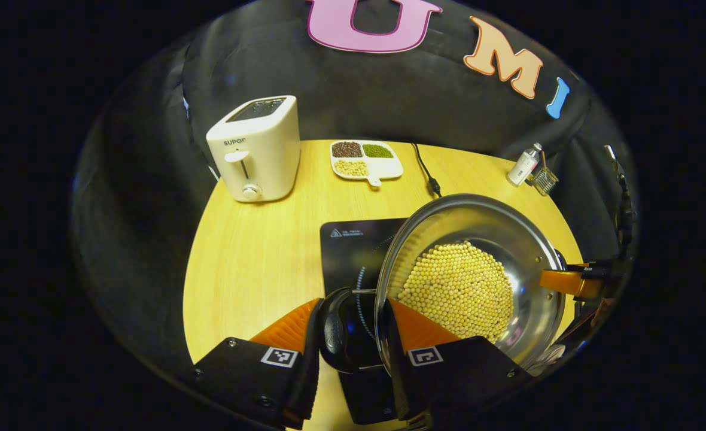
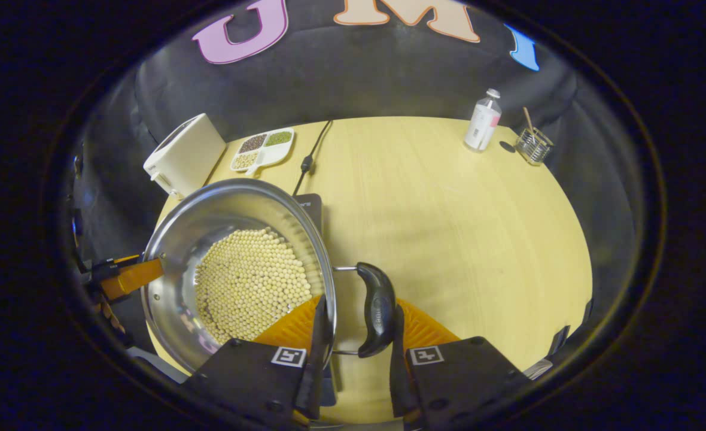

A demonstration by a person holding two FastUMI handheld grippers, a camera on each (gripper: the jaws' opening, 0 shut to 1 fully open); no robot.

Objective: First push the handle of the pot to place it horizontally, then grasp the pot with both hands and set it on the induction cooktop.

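A steel pot [image 1: 526,239] holding yellow beans [image 1: 458,287] sits over the black induction cooktop [image 1: 347,245]; whether it rests on it I cannot tell. My left gripper [image 1: 347,341] is shut on the pot's near black handle [image 1: 338,326]. In the right gripper view the pot [image 2: 209,215] is at lower left, and my right gripper [image 2: 359,341] is shut on the opposite black handle [image 2: 377,308]. A corner of the cooktop [image 2: 312,206] peeks out behind the rim. Each view shows the other gripper [image 1: 574,281] [image 2: 122,276] at the pot's far side.
A white toaster [image 1: 257,149] stands at the back left, beside a divided dish of beans [image 1: 365,158]. A black cable [image 1: 428,173] runs to the cooktop. A small bottle [image 2: 483,120] and a glass holder [image 2: 532,145] stand at the back right. Bare wooden tabletop [image 2: 460,227] lies right of the pot.
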